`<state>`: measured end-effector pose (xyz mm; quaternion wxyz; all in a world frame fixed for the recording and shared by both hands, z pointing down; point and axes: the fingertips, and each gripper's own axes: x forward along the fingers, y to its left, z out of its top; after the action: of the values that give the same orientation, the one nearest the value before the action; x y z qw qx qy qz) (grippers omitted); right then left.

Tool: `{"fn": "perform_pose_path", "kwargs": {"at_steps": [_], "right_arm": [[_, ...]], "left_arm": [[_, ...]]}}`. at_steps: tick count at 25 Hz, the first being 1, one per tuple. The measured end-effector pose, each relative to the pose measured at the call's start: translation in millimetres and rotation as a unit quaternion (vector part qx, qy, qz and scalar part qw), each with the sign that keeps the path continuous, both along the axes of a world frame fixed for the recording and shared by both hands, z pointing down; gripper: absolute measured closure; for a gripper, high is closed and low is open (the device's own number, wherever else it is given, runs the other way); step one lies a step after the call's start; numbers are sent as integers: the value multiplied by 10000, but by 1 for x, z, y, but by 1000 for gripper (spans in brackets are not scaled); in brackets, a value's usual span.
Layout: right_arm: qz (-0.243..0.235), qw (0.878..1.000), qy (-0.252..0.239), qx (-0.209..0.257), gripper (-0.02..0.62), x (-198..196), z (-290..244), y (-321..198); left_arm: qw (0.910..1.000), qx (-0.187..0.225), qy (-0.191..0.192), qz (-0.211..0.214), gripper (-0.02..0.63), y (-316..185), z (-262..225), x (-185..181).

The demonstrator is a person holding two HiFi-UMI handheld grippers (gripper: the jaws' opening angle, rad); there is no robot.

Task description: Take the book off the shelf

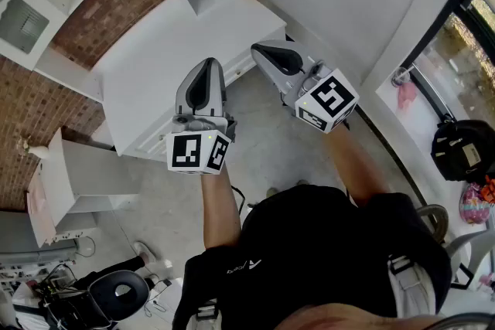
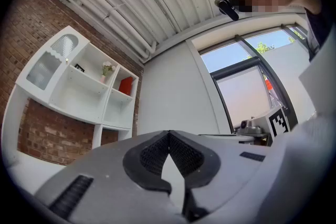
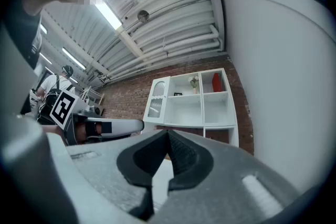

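Left hand-held gripper (image 1: 207, 67), right hand-held gripper (image 1: 264, 52), both closed; one book (image 3: 216, 82)

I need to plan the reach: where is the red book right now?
In the right gripper view, the red book stands in the top right compartment of the white shelf unit, one compartment right of the small flower vase.

Book (image 3: 216, 82) is bright red, around 1 o'clock in the right gripper view, in an all-white shelf (image 3: 191, 107) on a red-brown brick wall (image 3: 131, 94). Left gripper (image 1: 209, 64) and right gripper (image 1: 261, 50): light grey, black mesh-textured jaws, cubes (image 1: 199, 153) white with black square markers. Person's shirt (image 1: 325, 243) is black.
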<state>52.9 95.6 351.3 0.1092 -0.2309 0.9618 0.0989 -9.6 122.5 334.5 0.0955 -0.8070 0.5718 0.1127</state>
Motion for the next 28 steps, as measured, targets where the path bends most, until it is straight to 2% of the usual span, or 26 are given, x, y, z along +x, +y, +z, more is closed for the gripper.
{"fn": "perform_pose_path", "kwargs": {"at_steps": [8, 16, 21, 28], "right_arm": [[-11, 10000, 16, -4, 595, 9, -2, -4], [-222, 9990, -242, -305, 595, 34, 1, -17], [-359, 9990, -234, -81, 595, 49, -17, -32], [-418, 9986, -312, 91, 595, 48, -51, -77]], "left_arm": [[10000, -27, -49, 39, 607, -4, -1, 12], [10000, -66, -23, -28, 607, -17, 0, 28], [9999, -10, -68, -141, 607, -31, -7, 31], [9986, 121, 36, -520, 607, -65, -27, 9]]}}
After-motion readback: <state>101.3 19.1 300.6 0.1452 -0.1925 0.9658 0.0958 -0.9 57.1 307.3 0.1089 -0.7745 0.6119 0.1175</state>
